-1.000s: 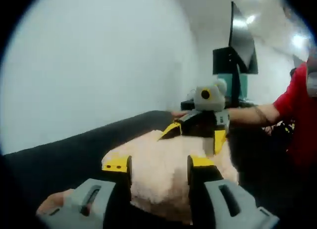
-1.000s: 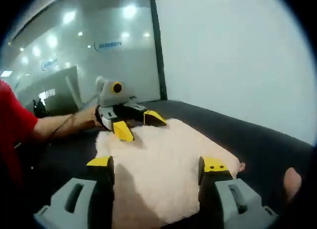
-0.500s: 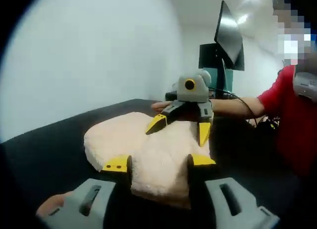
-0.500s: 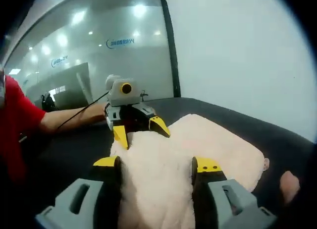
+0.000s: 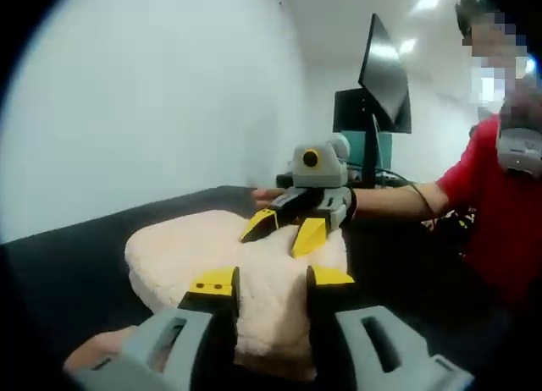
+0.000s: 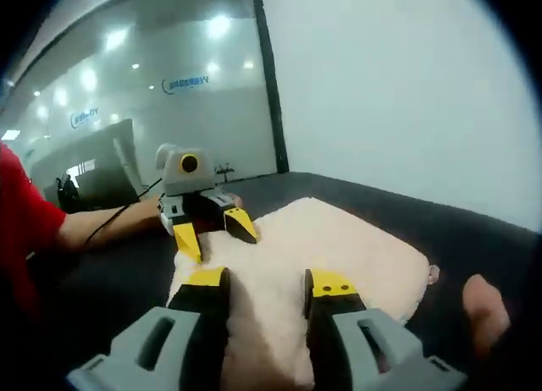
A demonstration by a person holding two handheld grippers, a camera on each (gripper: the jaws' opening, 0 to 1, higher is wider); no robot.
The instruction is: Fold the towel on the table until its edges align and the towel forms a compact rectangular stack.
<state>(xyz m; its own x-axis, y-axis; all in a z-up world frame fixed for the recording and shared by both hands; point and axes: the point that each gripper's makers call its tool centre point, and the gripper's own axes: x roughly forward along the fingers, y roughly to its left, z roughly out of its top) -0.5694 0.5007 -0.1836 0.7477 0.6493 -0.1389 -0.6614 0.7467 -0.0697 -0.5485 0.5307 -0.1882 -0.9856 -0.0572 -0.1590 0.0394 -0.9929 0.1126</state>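
Observation:
A cream fluffy towel (image 5: 174, 247) lies folded into a thick pad on the black table (image 5: 76, 264). In the left gripper view my left gripper (image 5: 271, 279) stands at the pad's near edge, its yellow-tipped jaws drawn in on the thick fold between them. Across the pad, my right gripper (image 5: 284, 230) rests on the far edge, jaws narrowed. In the right gripper view the towel (image 6: 347, 239) spreads to the right. My right gripper (image 6: 269, 281) pinches its near edge there, and the left gripper (image 6: 213, 233) faces it from the opposite side.
A person in a red shirt (image 5: 491, 205) stands at the table's side, an arm (image 6: 102, 222) reaching to the gripper. A dark monitor (image 5: 385, 69) stands beyond the table. A white wall (image 6: 406, 95) and a glass wall (image 6: 169, 86) lie behind. Fingers (image 6: 483, 302) show beside the right gripper.
Both grippers' jaws have narrowed onto the towel's opposite edges. The two grippers have come closer together, and the towel bunches thicker between them.

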